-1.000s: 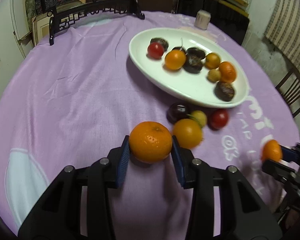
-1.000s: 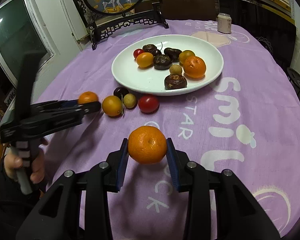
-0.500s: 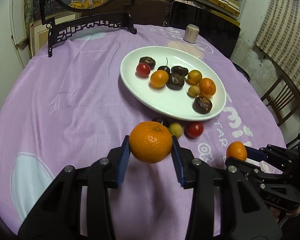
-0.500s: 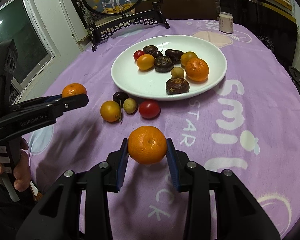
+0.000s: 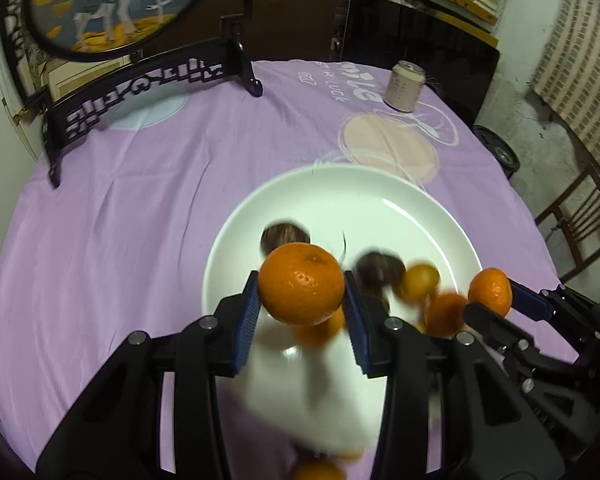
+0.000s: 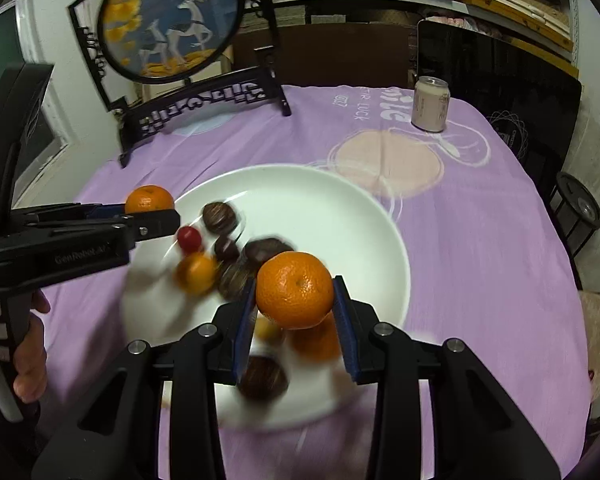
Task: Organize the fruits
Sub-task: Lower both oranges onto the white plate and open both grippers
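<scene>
My left gripper (image 5: 301, 285) is shut on a mandarin (image 5: 301, 284) and holds it over the near left part of the white plate (image 5: 340, 196). My right gripper (image 6: 295, 295) is shut on another mandarin (image 6: 295, 295) over the near right part of the plate (image 6: 340, 208). Each gripper shows in the other's view: the right one (image 5: 490, 293) at the right, the left one (image 6: 150, 205) at the left. The plate holds blurred fruit: dark chestnut-like pieces (image 6: 219, 217), a red cherry tomato (image 6: 189, 238), small oranges (image 6: 196, 273).
A drink can (image 6: 431, 104) stands at the table's far right. A black carved stand with a round deer picture (image 6: 172, 20) stands at the far left. Purple cloth (image 5: 120, 220) covers the round table. A chair (image 5: 580, 216) stands to the right.
Both grippers have moved forward with their mandarins, from above the near cloth to above the plate. The loose fruits on the cloth have dropped out of view.
</scene>
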Tool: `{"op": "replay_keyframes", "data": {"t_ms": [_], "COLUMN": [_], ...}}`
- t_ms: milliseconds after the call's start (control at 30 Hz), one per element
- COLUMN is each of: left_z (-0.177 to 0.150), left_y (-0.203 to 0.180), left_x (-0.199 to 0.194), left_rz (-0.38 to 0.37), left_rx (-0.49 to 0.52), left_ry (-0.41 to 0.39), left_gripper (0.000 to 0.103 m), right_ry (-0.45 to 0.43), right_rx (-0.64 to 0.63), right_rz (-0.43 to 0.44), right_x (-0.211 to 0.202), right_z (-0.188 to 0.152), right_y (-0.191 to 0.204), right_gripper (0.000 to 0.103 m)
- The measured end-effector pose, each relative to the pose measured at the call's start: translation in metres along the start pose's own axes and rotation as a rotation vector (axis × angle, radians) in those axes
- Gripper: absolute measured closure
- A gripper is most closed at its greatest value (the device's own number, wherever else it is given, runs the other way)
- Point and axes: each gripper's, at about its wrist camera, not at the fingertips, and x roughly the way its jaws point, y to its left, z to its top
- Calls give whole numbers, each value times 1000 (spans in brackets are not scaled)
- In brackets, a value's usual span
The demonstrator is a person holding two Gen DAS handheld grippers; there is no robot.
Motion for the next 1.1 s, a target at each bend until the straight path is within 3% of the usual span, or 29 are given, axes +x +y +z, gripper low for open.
{"op": "replay_keyframes", "data": {"t_ms": [300,333,400,433,467,533,667,733,800,967,1100], "left_z": [27,28,27,25,23,18,-16,-39,-73,-138,-169], "left_y": [-5,-4,-4,-4,-4,-5,-2,1,5,23,43], "left_x": [45,46,38,28,17,2,-40,-57,-76,-98,-105], "left_rz": [15,26,23,27,35,39,10,24,50,84,94], "left_rx": [-27,-29,-26,-20,-16,-13,-19,-27,-47,-102,-163], "left_ry": [41,37,20,-8,-39,-67,-94,-116,-138,-141,-118], "left_gripper": [61,61,40,26,20,19,19,18,14,14,14], "right_ry": [6,15,-3,-23,-40,-59,-64,-81,-90,-52,-24], "right_rx": [-38,-43,-50,-57,-68,-63,-24,-23,-29,15,46], "right_rz": [-59,-60,-77,-86,-91,-103,-45,-36,-40,11,58], "right_x": [39,40,31,24,15,-1,-36,-53,-64,-79,-82], "right_z": [12,12,10,9,8,5,-20,-43,-64,-103,-119], "right_y": [-7,-6,-6,-4,-3,-1,3,9,14,23,29], "right_gripper": [65,59,41,40,38,34,32,20,16,15,15]}}
